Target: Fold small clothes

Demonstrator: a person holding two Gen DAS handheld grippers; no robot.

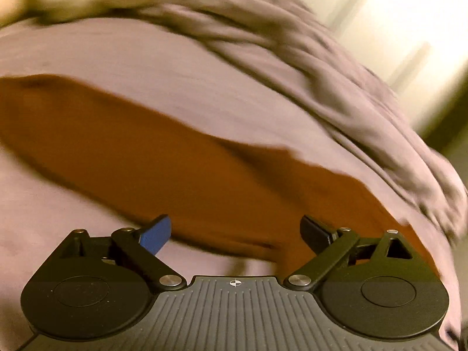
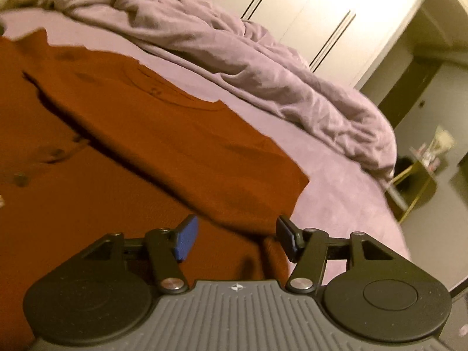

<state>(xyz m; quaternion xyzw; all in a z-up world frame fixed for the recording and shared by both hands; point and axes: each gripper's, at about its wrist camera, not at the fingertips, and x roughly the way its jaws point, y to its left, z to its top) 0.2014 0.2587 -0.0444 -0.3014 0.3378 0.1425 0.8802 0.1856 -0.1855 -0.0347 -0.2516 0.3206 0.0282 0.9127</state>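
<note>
A rust-orange garment (image 1: 175, 158) lies flat on a mauve bed sheet (image 1: 146, 55). In the left wrist view it stretches from the left edge to the lower right, blurred by motion. My left gripper (image 1: 235, 232) is open and empty, just above the garment's near edge. In the right wrist view the garment (image 2: 122, 134) shows a fold layer on top, with a corner at the right. My right gripper (image 2: 237, 238) is open and empty, over the garment's lower right part near that corner.
A crumpled mauve duvet (image 2: 234, 58) is bunched along the far side of the bed. White wardrobe doors (image 2: 321, 14) stand behind it. A small gold-framed side table (image 2: 418, 181) with items sits right of the bed. The bed's edge curves away at right.
</note>
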